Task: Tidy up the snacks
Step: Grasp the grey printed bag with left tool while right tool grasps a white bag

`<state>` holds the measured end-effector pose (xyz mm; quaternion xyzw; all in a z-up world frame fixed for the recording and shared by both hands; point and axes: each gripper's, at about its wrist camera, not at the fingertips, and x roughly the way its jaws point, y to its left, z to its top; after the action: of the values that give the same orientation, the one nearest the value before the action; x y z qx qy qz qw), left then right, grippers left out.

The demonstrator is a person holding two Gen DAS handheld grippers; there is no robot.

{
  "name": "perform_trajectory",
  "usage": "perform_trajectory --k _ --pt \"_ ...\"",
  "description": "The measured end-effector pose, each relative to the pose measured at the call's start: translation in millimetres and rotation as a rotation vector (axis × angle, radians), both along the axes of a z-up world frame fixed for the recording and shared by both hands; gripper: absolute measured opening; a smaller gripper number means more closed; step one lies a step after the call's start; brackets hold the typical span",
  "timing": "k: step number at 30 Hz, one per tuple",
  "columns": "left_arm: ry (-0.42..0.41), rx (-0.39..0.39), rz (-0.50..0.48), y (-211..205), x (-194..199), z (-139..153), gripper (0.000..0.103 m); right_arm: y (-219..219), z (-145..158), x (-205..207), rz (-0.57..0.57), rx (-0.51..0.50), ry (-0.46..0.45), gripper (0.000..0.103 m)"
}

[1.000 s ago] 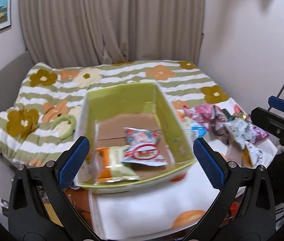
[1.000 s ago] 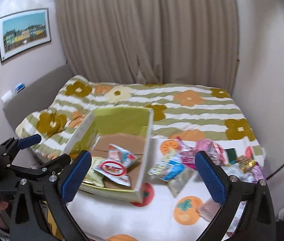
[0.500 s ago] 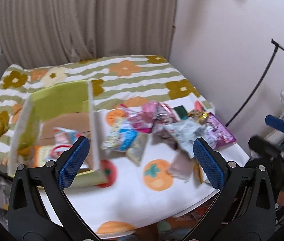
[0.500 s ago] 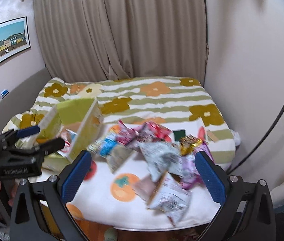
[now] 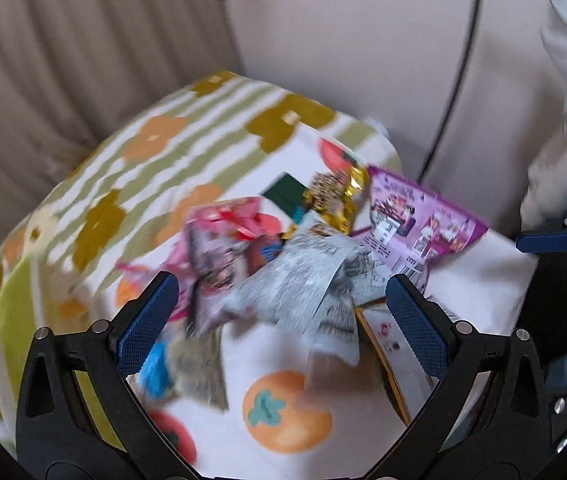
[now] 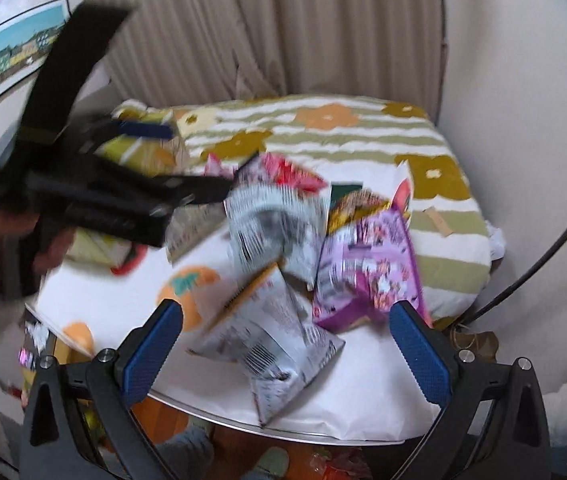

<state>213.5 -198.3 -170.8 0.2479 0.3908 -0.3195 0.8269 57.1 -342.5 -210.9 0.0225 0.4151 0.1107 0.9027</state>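
Note:
A pile of snack bags lies on the white fruit-print cloth: a grey-white bag, a purple bag, a gold bag, a pink bag. My left gripper is open and empty, just above the grey-white bag. My right gripper is open and empty over a white-and-orange bag, beside the purple bag. The left gripper shows blurred in the right wrist view, reaching over the pile. The green box sits behind it, mostly hidden.
The striped flower blanket covers the bed behind the pile. Curtains and a wall stand close behind. A black cable runs down the wall at right. The cloth's front edge is near my right gripper.
Both grippers have swung right from the green box to the snack pile and moved closer to it. Both stay open and empty.

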Motion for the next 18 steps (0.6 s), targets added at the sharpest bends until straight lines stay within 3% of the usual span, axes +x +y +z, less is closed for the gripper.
perform_trajectory --k 4,7,12,14,18 --pt "0.02 0.135 -0.134 -34.4 10.3 -35.1 0.102 -5.6 -30.7 3.2 0.064 0.017 0.026 0.103" --pt "0.052 0.209 -0.179 -48.7 15.6 -56.0 0.1 -4.4 -49.2 4.9 0.111 0.016 0.042 0.103" --pt "0.1 0.231 -0.194 -51.0 20.9 -71.7 0.091 2.5 -68.8 9.5 0.164 -0.001 0.061 0.103" --pt "0.104 0.24 -0.187 -48.2 22.9 -74.3 0.077 4.7 -74.4 10.6 0.174 -0.009 0.06 0.103" --pt "0.135 0.254 -0.179 -43.0 25.6 -77.4 0.065 6.9 -82.0 13.3 0.194 -0.008 0.056 0.103"
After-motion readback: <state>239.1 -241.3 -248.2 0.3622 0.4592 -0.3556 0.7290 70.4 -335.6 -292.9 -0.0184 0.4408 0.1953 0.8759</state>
